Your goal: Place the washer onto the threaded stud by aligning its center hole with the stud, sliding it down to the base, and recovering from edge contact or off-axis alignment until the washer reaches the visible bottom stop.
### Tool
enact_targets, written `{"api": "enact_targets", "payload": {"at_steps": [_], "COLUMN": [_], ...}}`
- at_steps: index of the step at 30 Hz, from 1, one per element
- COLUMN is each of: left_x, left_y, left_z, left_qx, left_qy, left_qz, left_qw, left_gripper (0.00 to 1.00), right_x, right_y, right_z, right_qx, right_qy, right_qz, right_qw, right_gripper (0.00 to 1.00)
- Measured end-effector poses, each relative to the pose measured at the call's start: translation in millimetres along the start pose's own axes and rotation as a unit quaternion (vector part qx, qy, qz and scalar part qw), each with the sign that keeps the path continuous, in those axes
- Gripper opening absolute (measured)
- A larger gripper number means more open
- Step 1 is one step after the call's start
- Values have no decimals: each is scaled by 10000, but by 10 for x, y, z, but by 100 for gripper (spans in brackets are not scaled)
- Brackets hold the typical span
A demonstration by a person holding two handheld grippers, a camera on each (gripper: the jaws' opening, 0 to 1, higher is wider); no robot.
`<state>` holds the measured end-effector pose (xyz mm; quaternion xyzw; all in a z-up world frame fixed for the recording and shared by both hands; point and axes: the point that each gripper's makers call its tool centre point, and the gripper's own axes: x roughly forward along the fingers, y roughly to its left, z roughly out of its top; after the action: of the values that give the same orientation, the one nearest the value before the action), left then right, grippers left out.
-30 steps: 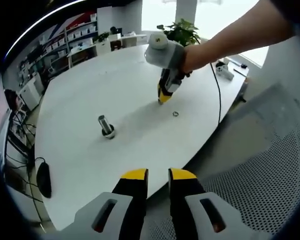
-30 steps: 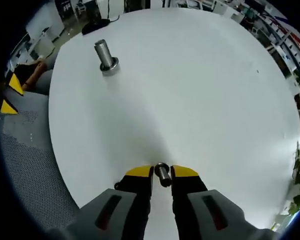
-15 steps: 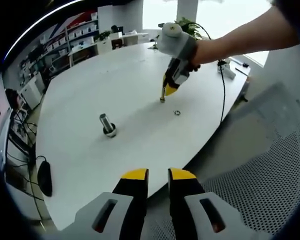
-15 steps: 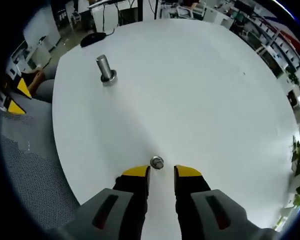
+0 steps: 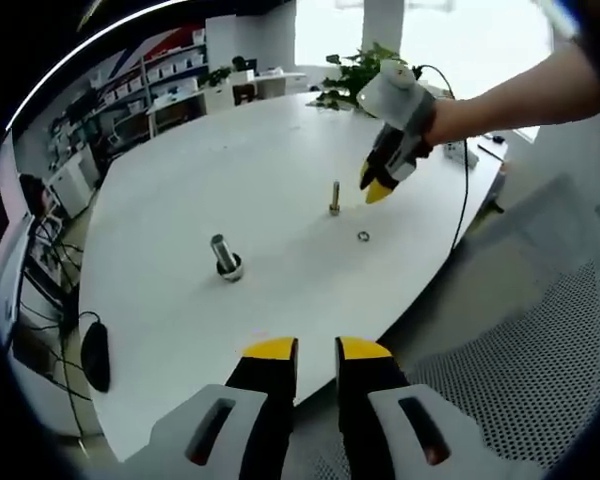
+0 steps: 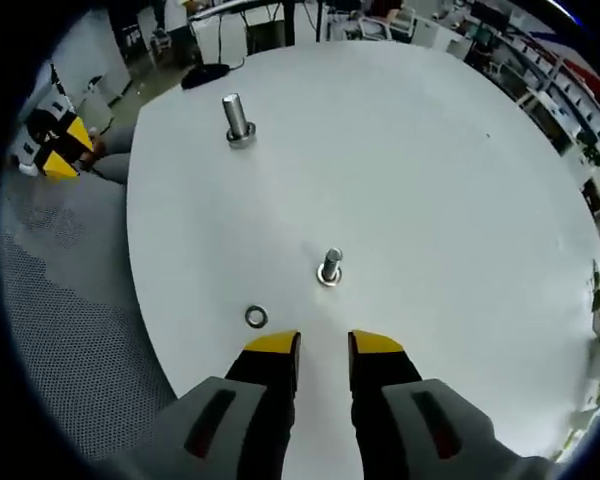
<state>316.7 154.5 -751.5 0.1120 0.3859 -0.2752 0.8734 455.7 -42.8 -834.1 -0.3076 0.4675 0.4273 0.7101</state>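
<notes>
A round white surface (image 6: 460, 200) carries three small metal parts. In the right gripper view, a threaded stud (image 6: 330, 267) stands upright just ahead of the right tongs (image 6: 323, 345), whose yellow-tipped jaws are parted and hold nothing. The washer (image 6: 255, 317) lies flat on the surface, near the stud but apart from it, close to the tip of that view's left-hand jaw. A thicker metal cylinder (image 6: 238, 119) on a flanged base stands well apart, toward the far edge.

The left gripper view takes in the same surface (image 5: 180, 330) from the opposite side. There the stud (image 5: 334, 197) rises near the middle, the washer (image 5: 363, 236) lies beside it, and the cylinder (image 5: 225, 257) stands nearer the camera. The right tongs (image 5: 380, 188) hang above the surface beside the stud, held by a person's hand (image 5: 442, 118) on a bare forearm, with a black cable (image 5: 467, 170) trailing down. The left tongs (image 5: 315, 348) sit low over the near edge, jaws slightly apart and empty, above a grey mesh chair (image 5: 520, 360).

That view also takes in a potted plant (image 5: 365, 68), shelving (image 5: 150, 85) and a black mouse (image 5: 96, 355). The right gripper view picks up the left tongs' yellow tips (image 6: 65, 150) at its edge. No writing or labels are legible in either view.
</notes>
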Motion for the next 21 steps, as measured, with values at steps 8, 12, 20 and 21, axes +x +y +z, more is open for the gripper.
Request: {"api": "enact_targets", "payload": {"at_steps": [8,12,20,21], "left_x": [68,64,70,66], "left_y": [-40,-45,-42,-40], "left_z": [-130,-138,-179,-174], "left_qx": [141,154,139,130], "left_qy": [388,416,526,510], "left_qz": [18,-4,14,19], "left_qw": [9991,9990,9985,9986], "left_gripper": [15,15,15,15], "right_x": [64,91,227,249], "right_y": [330,398,440,441], "right_z": [-78,-51,-55,-55], "right_qx": [-379,-455,-593,-595], "right_qy": [-67,-181,-218,-222], "right_qz": [448,561,660,668], "right_qw": [9983,9972,9958,9957], "right_gripper": [22,23,23,23]}}
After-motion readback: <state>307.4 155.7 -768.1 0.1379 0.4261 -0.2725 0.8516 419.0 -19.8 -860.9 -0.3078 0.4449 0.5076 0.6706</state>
